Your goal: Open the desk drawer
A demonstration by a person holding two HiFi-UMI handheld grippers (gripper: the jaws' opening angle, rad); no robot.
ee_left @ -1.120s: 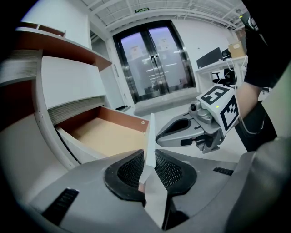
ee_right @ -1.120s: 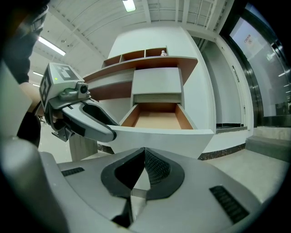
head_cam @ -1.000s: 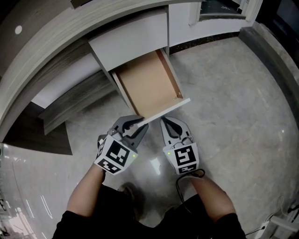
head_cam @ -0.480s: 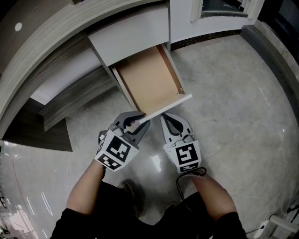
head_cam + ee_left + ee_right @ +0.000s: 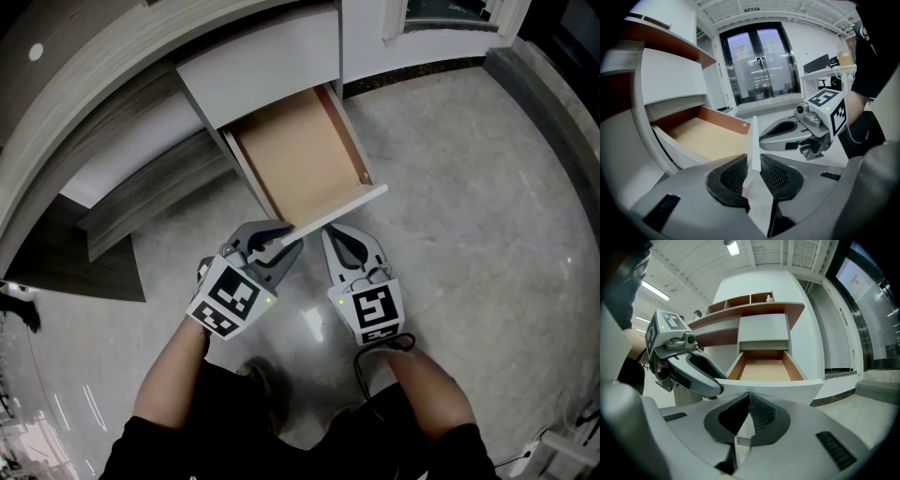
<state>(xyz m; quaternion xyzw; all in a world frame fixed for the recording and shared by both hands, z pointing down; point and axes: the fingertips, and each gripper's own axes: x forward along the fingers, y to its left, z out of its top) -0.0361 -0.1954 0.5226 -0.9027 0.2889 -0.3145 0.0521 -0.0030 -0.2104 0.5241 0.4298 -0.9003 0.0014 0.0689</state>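
The drawer stands pulled out of the desk over the floor. From my head view its long axis runs from the desk down toward me, slanting a little to the right, with the white front panel across the near end. My left gripper has that panel's edge between its jaws, which have just been opening, so the pads now look barely clear of it. My right gripper sits just beside the panel, jaws closed together and empty.

Drawer is tan board inside, reddish-brown on the sides, plain white front. The table above it is white too, with streaky grey wood-grain bands. Floor is glossy mottled grey, and the person's sleeves are black.
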